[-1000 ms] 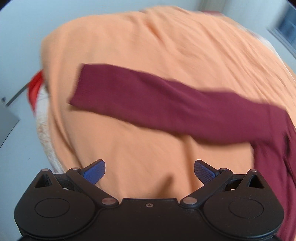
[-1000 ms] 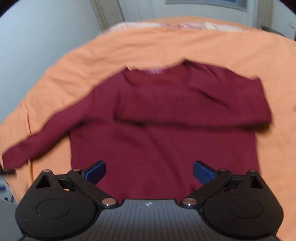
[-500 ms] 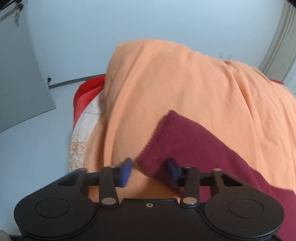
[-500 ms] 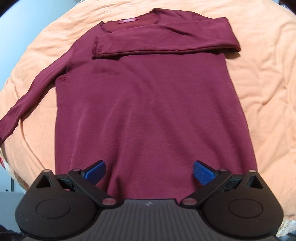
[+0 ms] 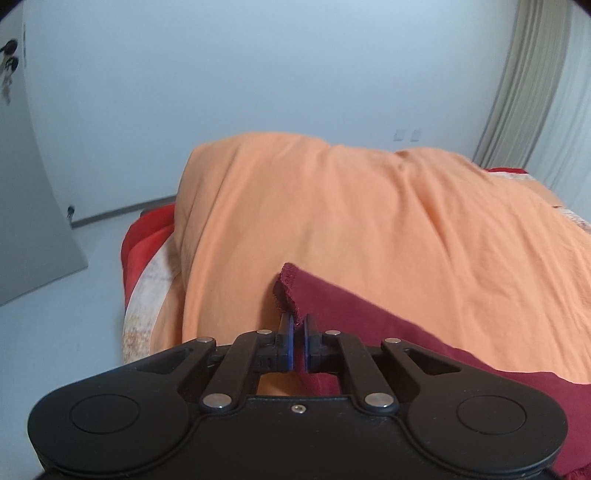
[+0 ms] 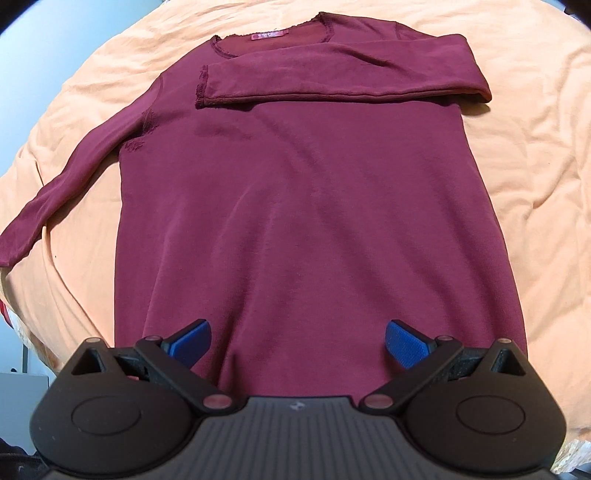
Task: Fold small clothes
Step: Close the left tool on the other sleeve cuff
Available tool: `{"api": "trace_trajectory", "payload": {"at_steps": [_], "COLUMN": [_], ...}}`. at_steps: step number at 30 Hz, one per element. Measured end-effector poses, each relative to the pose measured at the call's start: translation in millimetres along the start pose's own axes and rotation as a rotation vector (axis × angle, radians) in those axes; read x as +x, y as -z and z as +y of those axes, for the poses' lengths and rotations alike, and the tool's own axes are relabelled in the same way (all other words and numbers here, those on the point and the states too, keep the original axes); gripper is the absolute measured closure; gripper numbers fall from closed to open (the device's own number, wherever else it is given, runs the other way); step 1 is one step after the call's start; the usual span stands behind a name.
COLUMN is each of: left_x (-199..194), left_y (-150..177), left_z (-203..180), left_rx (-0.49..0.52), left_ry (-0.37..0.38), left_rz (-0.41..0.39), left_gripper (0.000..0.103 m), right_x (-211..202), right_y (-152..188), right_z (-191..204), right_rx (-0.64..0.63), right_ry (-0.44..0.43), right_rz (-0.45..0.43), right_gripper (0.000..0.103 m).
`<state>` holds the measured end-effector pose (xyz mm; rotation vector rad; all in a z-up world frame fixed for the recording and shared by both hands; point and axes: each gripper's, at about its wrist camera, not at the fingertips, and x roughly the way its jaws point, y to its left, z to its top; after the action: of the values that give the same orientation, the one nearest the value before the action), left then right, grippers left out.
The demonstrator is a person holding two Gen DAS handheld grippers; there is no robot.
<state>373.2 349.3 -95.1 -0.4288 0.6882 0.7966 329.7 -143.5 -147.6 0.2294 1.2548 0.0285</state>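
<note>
Maroon long-sleeved top (image 6: 303, 206) lies flat on the orange bedspread (image 6: 535, 147), one sleeve already across its chest. Left claw (image 5: 299, 347) pinches the other sleeve's cuff (image 5: 291, 295) thinly; it may slip free mid-fold. Right claw (image 6: 297, 343), wide, hovers over the hem, holding nothing down.

The black body of the right tool (image 6: 297, 341) covered the sweater's (image 6: 303, 192) hem. The spread-out sleeve's (image 6: 55, 192) cuff ran off the left edge there. From the left wrist, the sleeve (image 5: 388, 332) ran out at the lower right, its cuff edge hidden between the left tool's (image 5: 299, 347) blue pads. Writing on the neck label (image 6: 267, 35) was too small to read.
</note>
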Motion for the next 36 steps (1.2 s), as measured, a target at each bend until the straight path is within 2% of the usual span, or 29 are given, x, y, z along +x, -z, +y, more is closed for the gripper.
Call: {"api": "trace_trajectory", "payload": {"at_steps": [4, 8, 15, 20, 25, 28, 32, 36], "left_x": [-21, -48, -114, -160, -191, -193, -181, -160], "left_y": [-6, -21, -50, -43, 0, 39, 103, 170], "left_z": [-13, -37, -108, -180, -267, -315, -370, -400], "left_rx": [0.042, 0.077, 0.147, 0.222, 0.351, 0.434, 0.560, 0.675], "left_ry": [0.062, 0.170, 0.446, 0.645, 0.790, 0.847, 0.880, 0.879], "left_rz": [-0.050, -0.134, -0.308, -0.355, -0.351, -0.296, -0.207, -0.097], "left_gripper": [0.099, 0.099, 0.099, 0.099, 0.099, 0.099, 0.099, 0.099], "right_x": [-4, -5, -9, -16, -29, -36, -45, -49], "right_y": [1, 0, 1, 2, 3, 4, 7, 11], "right_z": [-6, -10, -24, -45, -72, -91, -118, -144], "right_rx": [0.014, 0.019, 0.019, 0.053, 0.076, 0.077, 0.087, 0.105], "right_ry": [-0.003, -0.014, -0.036, -0.039, -0.032, -0.023, -0.003, 0.020], "right_rz": [-0.016, -0.028, -0.047, -0.072, -0.096, -0.110, -0.119, -0.114], "right_gripper": [0.000, 0.000, 0.000, 0.000, 0.000, 0.000, 0.000, 0.000]}}
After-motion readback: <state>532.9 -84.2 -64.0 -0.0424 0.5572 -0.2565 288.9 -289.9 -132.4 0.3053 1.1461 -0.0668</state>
